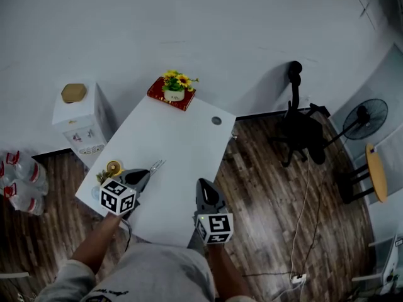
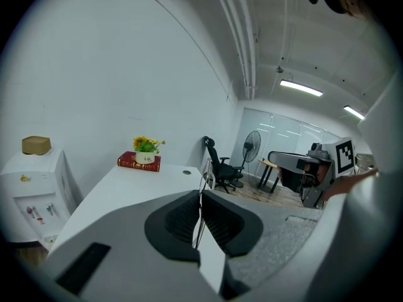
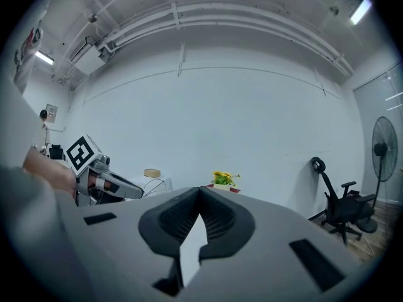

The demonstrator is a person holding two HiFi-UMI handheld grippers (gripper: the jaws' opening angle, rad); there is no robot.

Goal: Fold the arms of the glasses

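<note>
Containers first: far out ahead of both tongs, at the counter's [image 1: 182,140] far end, a little white pot [image 1: 175,95] sits on a red book [image 1: 160,91]. It is packed with yellow flowers [image 1: 178,80] and green leaves. Just beside the left tongs [image 1: 149,171], on their outer side at the counter's edge, stands a small round yellow thing [image 1: 113,167]. What it holds, I can't tell. Further out on that same side, down on the floor, is a white water dispenser [image 1: 80,121] with a brown lid-like object [image 1: 73,93] on top. A cluster of clear bottles [image 1: 22,182] stands nearer the camera beside it.

Now the glasses [image 1: 157,165]: they're right at the tips of the left tongs, up off the counter. In the left gripper view the jaws are clenched on a thin part of the frame, and the rest of the glasses pokes out just past the tips, edge-on. Whether the arms are folded can't be made out.

The right tongs [image 1: 203,183] hang beside the left ones, apart from the glasses, tips aimed toward the counter's far end. Their own view shows the jaws pressed together with nothing between them. Beyond the right tongs, off the counter, stand a black office chair [image 1: 302,131] and a fan [image 1: 366,118].
</note>
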